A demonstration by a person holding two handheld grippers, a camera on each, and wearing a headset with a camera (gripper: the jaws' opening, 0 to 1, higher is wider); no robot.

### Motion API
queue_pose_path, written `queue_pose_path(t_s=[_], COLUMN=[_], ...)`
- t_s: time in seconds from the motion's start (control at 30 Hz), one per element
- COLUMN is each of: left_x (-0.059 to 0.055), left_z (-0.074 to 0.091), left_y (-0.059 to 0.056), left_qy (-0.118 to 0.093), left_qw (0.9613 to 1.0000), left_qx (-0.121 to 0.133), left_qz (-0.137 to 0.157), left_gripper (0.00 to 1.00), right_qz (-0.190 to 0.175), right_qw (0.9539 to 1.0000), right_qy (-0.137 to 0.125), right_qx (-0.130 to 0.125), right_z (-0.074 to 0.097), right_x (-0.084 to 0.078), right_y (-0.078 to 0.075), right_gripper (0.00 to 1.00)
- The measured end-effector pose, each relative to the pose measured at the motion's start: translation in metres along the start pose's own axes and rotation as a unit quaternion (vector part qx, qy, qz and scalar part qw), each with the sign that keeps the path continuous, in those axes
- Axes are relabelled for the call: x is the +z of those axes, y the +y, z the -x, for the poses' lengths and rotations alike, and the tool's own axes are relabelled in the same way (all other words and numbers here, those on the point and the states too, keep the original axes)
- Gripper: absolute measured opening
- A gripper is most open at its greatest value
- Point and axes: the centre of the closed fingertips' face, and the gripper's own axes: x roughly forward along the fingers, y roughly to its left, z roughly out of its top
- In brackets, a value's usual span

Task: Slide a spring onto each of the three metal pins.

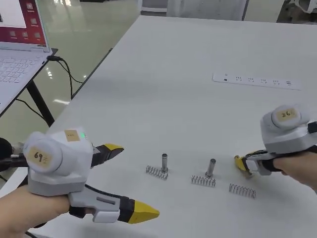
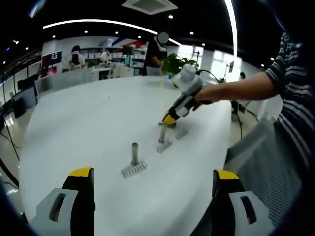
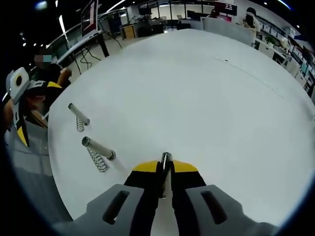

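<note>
White table (image 1: 198, 59), 3 springs (image 1: 156, 172) (image 1: 203, 181) (image 1: 242, 190), 2 pins (image 1: 164, 162) (image 1: 211, 167) upright, 3rd pin (image 3: 166, 158) in R tongs (image 3: 166, 169)

Left tongs (image 1: 132, 181): grey-white housing, black jaws tipped yellow, an oblong slot in each grey jaw arm. On the housing, a round tan label (image 1: 39, 156) hand-marked 69, a smaller tan tag (image 1: 72, 135) and a lit green lamp (image 1: 82, 135). Right tongs (image 1: 241, 164): same pattern, tan sticker (image 1: 286, 114) marked 26. Sleeve (image 2: 295, 98): grey, dark stripes.

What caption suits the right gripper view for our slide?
Right gripper shut on a pin; two more pins stand beside springs.
</note>
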Motion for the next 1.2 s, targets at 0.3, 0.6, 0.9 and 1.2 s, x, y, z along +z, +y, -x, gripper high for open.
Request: queue_pose_path(t_s=[0.3, 0.6, 0.9, 1.2], left_x=[0.0, 0.001, 0.003, 0.004], left_z=[0.0, -0.003, -0.004, -0.005], left_y=[-0.003, -0.008, -0.007, -0.01], left_qy=[0.002, 0.002, 0.0, -0.001], left_qw=[1.0, 1.0, 1.0, 1.0], left_qx=[-0.005, -0.008, -0.005, -0.009], left_qz=[-0.002, 0.0, -0.002, -0.002], left_gripper=[0.97, 0.97, 0.98, 0.98], right_qz=[-0.014, -0.019, 0.012, 0.024], right_qw=[0.9997, 0.9972, 0.9928, 0.9912], right_qy=[-0.017, -0.072, -0.118, -0.129], right_qx=[0.008, 0.014, 0.015, 0.011], right_z=[0.007, 0.027, 0.039, 0.042], right_x=[0.001, 0.005, 0.012, 0.007], right_y=[-0.004, 0.0, 0.009, 0.01], right_gripper=[0.05, 0.05, 0.05, 0.05])
